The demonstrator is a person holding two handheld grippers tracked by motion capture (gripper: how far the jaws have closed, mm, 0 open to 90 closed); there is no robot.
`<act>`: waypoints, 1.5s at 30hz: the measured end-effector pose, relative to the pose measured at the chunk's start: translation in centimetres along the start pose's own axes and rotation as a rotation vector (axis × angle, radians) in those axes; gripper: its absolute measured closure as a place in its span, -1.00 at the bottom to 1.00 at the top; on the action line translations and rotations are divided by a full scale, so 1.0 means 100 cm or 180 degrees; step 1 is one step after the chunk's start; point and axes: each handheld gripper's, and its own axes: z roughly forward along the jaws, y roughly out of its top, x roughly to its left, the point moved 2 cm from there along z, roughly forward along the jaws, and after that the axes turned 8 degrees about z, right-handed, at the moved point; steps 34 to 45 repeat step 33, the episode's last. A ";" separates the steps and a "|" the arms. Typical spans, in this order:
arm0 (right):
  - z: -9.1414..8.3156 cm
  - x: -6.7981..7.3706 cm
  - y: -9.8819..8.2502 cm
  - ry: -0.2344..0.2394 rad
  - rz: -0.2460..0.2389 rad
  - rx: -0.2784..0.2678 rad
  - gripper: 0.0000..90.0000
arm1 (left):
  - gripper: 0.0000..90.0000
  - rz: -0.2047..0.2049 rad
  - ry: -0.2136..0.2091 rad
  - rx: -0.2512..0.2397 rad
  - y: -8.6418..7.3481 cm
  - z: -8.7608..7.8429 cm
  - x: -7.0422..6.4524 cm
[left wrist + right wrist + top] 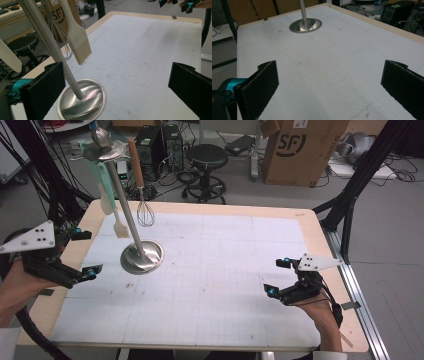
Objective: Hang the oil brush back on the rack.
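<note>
Left gripper (85, 254) jaws apart beside steel stand base (142, 257), brush (120, 227) and whisk (145, 213) hanging, right gripper (278, 276) jaws apart, empty.

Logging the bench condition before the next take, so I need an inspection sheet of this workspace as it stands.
Surface: white gridded mat on a wood-edged table; a few dark specks and scuffs.
Job's things: steel utensil stand upright on its round base; whisk, pastry brush and pale spatula hang from its top.
Clutter: nothing seen on the mat.
Grippers: left tool open, empty, beside the stand; right tool open, empty, near the right edge.
Cables: black cable trails from the left tool.
Surroundings: stool, cardboard box, computer towers, floor cables.
</note>
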 end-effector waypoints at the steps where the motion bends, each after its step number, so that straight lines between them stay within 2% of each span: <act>1: 0.000 0.000 -0.001 0.0002 0.0006 -0.0015 -1.00 | -0.96 -0.0015 -0.0006 -0.0012 -0.004 0.002 -0.002; 4: 0.001 -0.001 -0.005 -0.0015 0.0016 -0.0041 -1.00 | -0.96 -0.0061 -0.0013 -0.0026 -0.015 0.010 -0.009; 9: 0.003 0.000 -0.010 -0.0023 0.0021 -0.0052 -1.00 | -0.96 -0.0080 -0.0026 0.0039 -0.030 0.022 -0.018; 14: 0.005 0.005 -0.015 -0.0050 -0.0010 -0.0081 -1.00 | -0.96 -0.0133 -0.0025 -0.0002 -0.046 0.030 -0.028; 18: 0.005 0.005 -0.018 -0.0067 0.0010 -0.0058 -1.00 | -0.96 -0.0124 -0.0034 0.0087 -0.060 0.034 -0.037; 23: 0.003 0.007 -0.019 -0.0086 0.0010 -0.0087 -1.00 | -0.96 -0.0185 -0.0036 -0.0026 -0.079 0.037 -0.045; 24: 0.002 0.007 -0.019 -0.0088 0.0011 -0.0102 -1.00 | -0.96 -0.0210 -0.0071 -0.0051 -0.083 0.039 -0.045; 25: 0.002 0.007 -0.020 -0.0089 0.0021 -0.0101 -1.00 | -0.96 -0.0250 -0.0100 0.0007 -0.086 0.041 -0.045; 26: 0.002 0.006 -0.020 -0.0091 0.0017 -0.0109 -1.00 | -0.96 -0.0238 -0.0071 0.0055 -0.088 0.043 -0.044; 33: 0.001 0.005 -0.022 -0.0123 0.0011 -0.0112 -1.00 | -0.96 -0.0227 -0.0080 -0.0001 -0.085 0.041 -0.044; 45: 0.001 0.005 -0.022 -0.0123 0.0011 -0.0112 -1.00 | -0.96 -0.0227 -0.0080 -0.0001 -0.085 0.041 -0.044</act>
